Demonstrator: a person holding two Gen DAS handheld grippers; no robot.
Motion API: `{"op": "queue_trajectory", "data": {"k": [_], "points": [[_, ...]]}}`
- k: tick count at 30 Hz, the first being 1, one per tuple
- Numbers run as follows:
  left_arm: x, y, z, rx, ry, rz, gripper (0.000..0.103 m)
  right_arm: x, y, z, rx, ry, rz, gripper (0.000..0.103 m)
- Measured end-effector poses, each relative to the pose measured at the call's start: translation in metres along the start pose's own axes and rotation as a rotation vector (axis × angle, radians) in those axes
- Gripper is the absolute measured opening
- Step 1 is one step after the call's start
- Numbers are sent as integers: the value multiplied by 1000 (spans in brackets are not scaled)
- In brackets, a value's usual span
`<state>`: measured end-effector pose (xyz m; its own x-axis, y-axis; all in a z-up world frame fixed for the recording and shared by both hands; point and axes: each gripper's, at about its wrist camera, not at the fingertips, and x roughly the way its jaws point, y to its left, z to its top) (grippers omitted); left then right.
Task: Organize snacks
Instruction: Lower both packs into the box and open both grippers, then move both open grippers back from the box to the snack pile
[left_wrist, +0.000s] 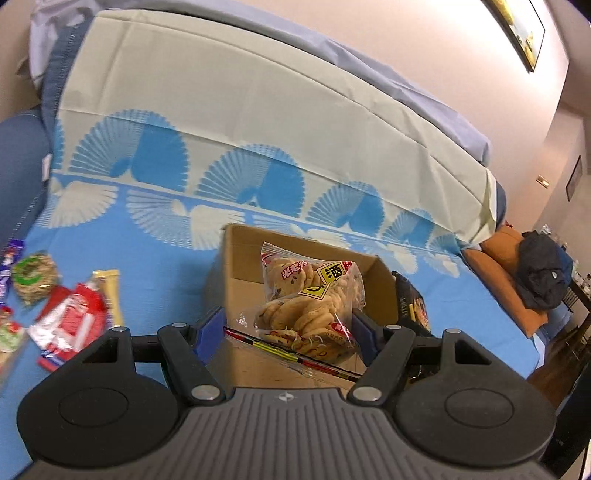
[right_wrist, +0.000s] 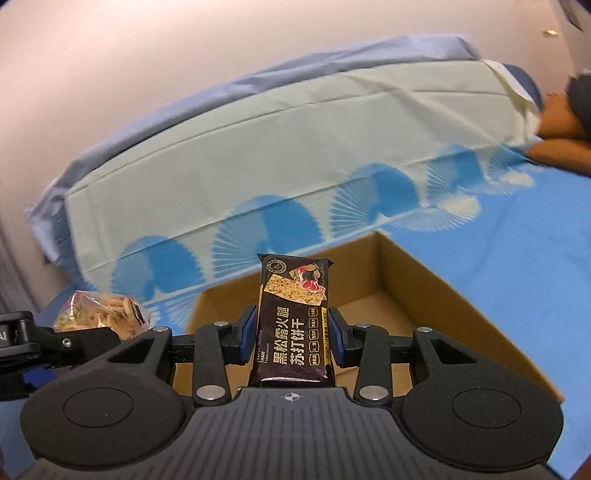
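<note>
Clear plastic bag of tan rice crackers with red and yellow labels (left_wrist: 308, 306): upright, clamped between blue pads, above box | Open brown cardboard box (right_wrist: 436, 291): on blue cloth, interior bare in right view | Dark brown soda-cracker packet (right_wrist: 293, 325): upright, gripped at its sides | Loose red, yellow, green snack packs (left_wrist: 70, 317): flat, 9 o'clock of box.

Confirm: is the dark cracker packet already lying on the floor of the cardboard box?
No, the right hand-held gripper holds the dark cracker packet upright between its pads, above the cardboard box.

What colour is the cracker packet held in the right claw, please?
Dark brown, nearly black, cracker packet; right wrist view.
</note>
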<state>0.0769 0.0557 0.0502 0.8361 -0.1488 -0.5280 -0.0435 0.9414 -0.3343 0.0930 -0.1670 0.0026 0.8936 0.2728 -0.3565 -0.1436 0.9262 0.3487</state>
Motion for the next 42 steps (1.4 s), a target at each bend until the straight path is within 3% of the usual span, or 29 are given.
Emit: {"op": "queue_trajectory", "data": {"k": [7, 9, 11, 15, 20, 26, 32, 34, 36, 37, 38, 42], "points": [[22, -33, 8, -5, 5, -52, 77, 0, -15, -2, 33, -14, -55, 44], [22, -39, 12, 2, -13, -60, 84, -1, -17, -1, 40, -19, -76, 52], [18, -44, 13, 21, -46, -78, 85, -3, -19, 0, 46, -26, -85, 69], [4, -45, 0, 83, -118, -69, 85, -4, -17, 0, 26, -27, -98, 79], [-28, -14, -28, 123, -188, -95, 85, -4, -16, -4, 16, -19, -101, 79], [-59, 49, -51, 142, -156, -59, 85, -12, -3, -12, -66, -75, -154, 79], [-71, 109, -69, 244, -115, -26, 85, -22, 13, -24, -145, -82, -106, 79], [-72, 126, -79, 265, -103, -27, 81, -24, 21, -29, -181, -88, -103, 79], [-70, 142, -92, 278, -89, -6, 58, -27, 27, -34, -205, -90, -94, 79], [-68, 152, -104, 273, -74, 28, 54, -28, 29, -37, -217, -91, -96, 79], [-67, 158, -107, 241, -55, 47, 44, -29, 32, -39, -228, -92, -97, 79], [-81, 175, -101, 138, -133, 38, 40, -32, 39, -47, -217, -64, -74, 79]]}}
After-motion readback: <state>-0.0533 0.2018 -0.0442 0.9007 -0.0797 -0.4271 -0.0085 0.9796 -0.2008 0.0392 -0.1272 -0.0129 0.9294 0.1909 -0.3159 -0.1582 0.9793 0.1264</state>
